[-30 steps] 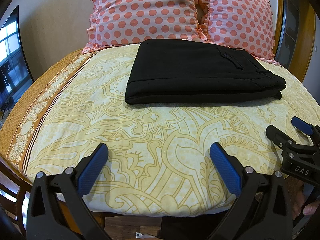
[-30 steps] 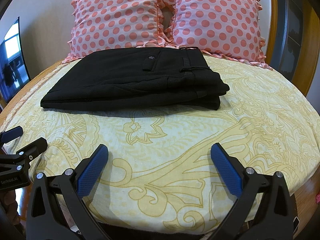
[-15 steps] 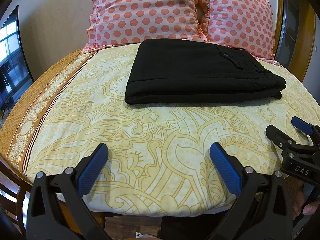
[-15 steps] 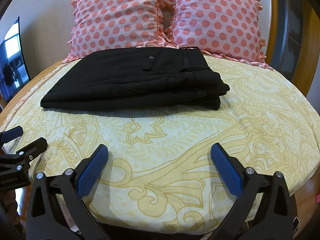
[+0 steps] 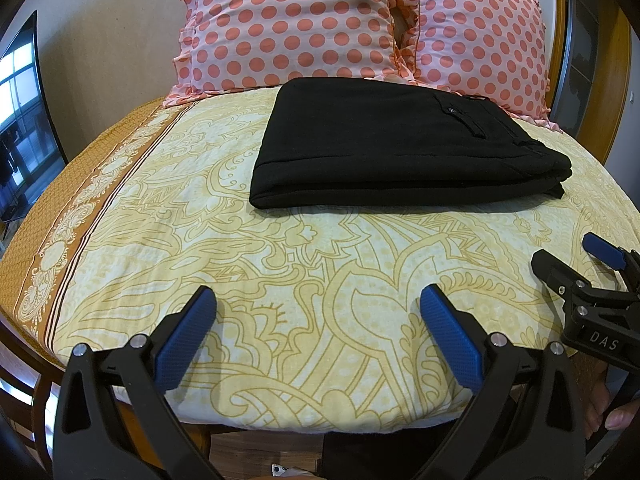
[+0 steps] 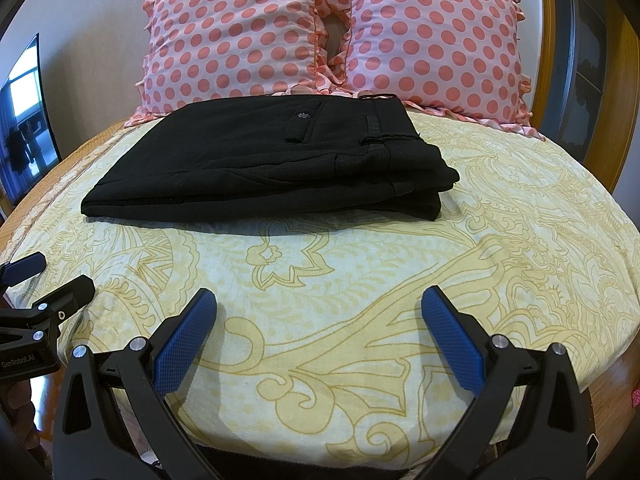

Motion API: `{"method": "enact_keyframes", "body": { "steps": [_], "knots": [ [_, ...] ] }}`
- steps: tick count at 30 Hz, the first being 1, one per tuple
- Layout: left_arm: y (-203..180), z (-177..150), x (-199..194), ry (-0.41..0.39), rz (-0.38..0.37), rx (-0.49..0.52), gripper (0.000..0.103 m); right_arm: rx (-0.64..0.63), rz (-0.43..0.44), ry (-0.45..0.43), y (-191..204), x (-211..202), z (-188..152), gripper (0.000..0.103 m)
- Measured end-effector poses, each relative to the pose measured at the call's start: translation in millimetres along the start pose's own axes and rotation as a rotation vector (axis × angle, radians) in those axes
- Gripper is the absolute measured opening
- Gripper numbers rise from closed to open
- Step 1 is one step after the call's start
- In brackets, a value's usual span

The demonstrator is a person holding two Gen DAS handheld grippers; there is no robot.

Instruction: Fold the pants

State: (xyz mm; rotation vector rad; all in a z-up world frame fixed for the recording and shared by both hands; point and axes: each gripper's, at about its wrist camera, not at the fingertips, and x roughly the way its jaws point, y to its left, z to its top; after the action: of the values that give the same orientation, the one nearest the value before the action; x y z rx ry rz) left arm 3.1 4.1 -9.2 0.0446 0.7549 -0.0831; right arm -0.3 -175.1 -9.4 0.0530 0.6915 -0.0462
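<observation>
Trousers [image 5: 400, 144], black, lie folded into a flat rectangular stack on the yellow-patterned bedsheet [image 5: 320, 272], toward the head of the bed, their far edge just in front of two pink polka-dot pillows [image 5: 288, 20]. In the right wrist view we note the same stack [image 6: 264, 160] with a buttoned back pocket [image 6: 302, 122] and the waistband end facing up on the right, several layers showing along the near edge. We hold the left gripper [image 5: 318, 320] low over the foot of the bed, its blue-padded fingers [image 5: 186, 336] spread wide with nothing between them, well apart from the trousers. The right gripper [image 6: 320, 322] sits likewise, pads [image 6: 454, 336] wide apart above bare sheet. Each tool shows at the edge of the other's view: the right one [image 5: 588, 280] at the right of the left camera, marked "DAS", the left one [image 6: 40, 300] at the left of the right camera, with lettering that seems to read "GenRobot.AI", though it is small. A brown-orange border band [image 5: 80, 216] runs along the sheet's left side. A dark screen [image 5: 24, 120] stands against the wall at left, and a wooden frame [image 6: 616, 80] rises at right.
</observation>
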Motion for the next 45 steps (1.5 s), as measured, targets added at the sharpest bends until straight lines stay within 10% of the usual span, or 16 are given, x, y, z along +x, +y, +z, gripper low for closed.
{"method": "enact_keyframes", "body": {
  "steps": [45],
  "knots": [
    [-0.3, -1.5, 1.1, 0.011, -0.005, 0.002, 0.101, 0.0, 0.0, -0.003, -0.1, 0.0, -0.3, 0.102]
  ]
}}
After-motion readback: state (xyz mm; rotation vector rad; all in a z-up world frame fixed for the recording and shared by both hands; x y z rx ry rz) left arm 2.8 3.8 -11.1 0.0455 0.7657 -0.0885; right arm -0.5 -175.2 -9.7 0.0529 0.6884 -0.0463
